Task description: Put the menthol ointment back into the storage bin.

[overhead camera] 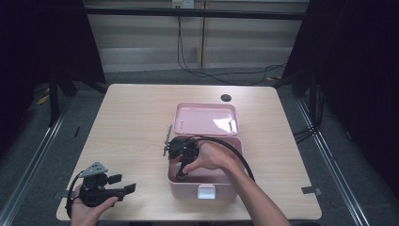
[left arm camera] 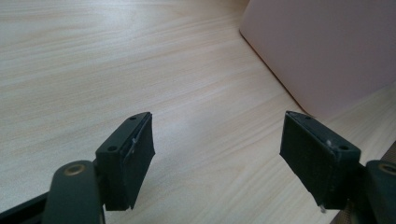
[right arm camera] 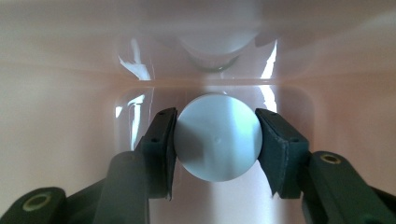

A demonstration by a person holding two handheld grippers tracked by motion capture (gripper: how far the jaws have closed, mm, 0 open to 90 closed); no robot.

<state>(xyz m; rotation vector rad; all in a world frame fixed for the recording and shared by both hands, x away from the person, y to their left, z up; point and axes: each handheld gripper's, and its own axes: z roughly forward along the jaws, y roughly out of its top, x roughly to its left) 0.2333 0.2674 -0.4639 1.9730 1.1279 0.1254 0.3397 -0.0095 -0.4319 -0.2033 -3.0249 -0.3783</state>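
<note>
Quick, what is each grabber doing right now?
Left gripper: open, holding nothing, over the table.
Right gripper: shut on a white round cap inside the pink box.

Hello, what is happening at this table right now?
A person works at a wooden table with a gripper in each hand. The right gripper reaches down into an open pink box and is shut on a round white cap, perhaps the top of a bottle. The left gripper rests open near the table's front left corner, holding nothing.
</note>
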